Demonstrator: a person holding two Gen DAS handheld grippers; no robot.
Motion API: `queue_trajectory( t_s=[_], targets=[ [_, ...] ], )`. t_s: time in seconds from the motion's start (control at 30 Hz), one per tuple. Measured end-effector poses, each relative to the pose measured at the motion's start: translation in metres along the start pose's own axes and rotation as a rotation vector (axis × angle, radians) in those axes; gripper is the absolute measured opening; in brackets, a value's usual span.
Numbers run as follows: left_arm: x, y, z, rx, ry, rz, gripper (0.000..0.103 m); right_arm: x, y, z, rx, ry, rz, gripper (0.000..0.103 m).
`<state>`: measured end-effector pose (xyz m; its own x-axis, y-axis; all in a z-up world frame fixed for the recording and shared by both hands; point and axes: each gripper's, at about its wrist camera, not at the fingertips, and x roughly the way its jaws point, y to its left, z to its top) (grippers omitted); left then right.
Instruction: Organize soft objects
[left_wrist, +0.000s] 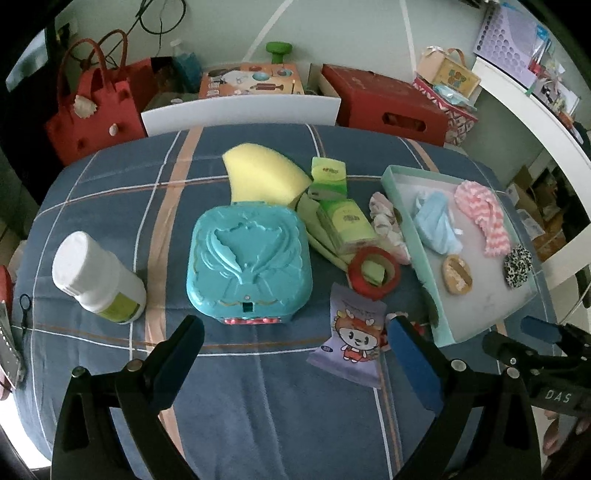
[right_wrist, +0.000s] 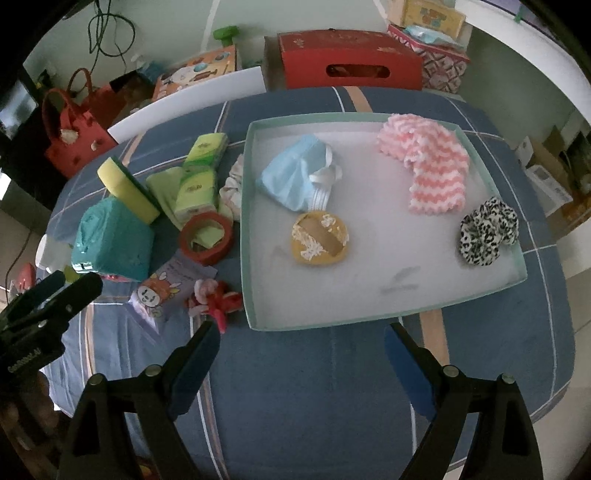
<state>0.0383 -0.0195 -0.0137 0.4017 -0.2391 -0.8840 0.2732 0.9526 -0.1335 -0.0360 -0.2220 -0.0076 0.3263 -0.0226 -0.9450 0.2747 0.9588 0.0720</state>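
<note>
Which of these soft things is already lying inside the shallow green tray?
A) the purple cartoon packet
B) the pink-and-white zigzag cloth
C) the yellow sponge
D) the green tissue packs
B: the pink-and-white zigzag cloth lies on the tray's white floor, inside the tray, next to a blue cloth.

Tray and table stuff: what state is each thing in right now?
Tray: open, partly filled.
Blue cloth: crumpled, in tray.
Pink cloth: bunched, in tray.
Leopard scrunchie: in tray.
Teal box: lid shut.
White bottle: capped, tilted.
Left gripper: open.
Right gripper: open.
</note>
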Motion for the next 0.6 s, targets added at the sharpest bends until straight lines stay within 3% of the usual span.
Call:
queue_trajectory(
  t_s=[0.17, 0.6],
  targets=[
    [0.008, 0.000, 0.000, -0.002, 0.028, -0.009, 0.100, 0.013, 0.000, -0.004, 0.004, 0.013, -0.036, 0.092],
    [0.033, -0.006, -0.001, -0.006, 0.113, -0.043, 0.100, 0.027, 0.007, -0.011, -0.027, 0.018, -0.010, 0.092]
  ],
)
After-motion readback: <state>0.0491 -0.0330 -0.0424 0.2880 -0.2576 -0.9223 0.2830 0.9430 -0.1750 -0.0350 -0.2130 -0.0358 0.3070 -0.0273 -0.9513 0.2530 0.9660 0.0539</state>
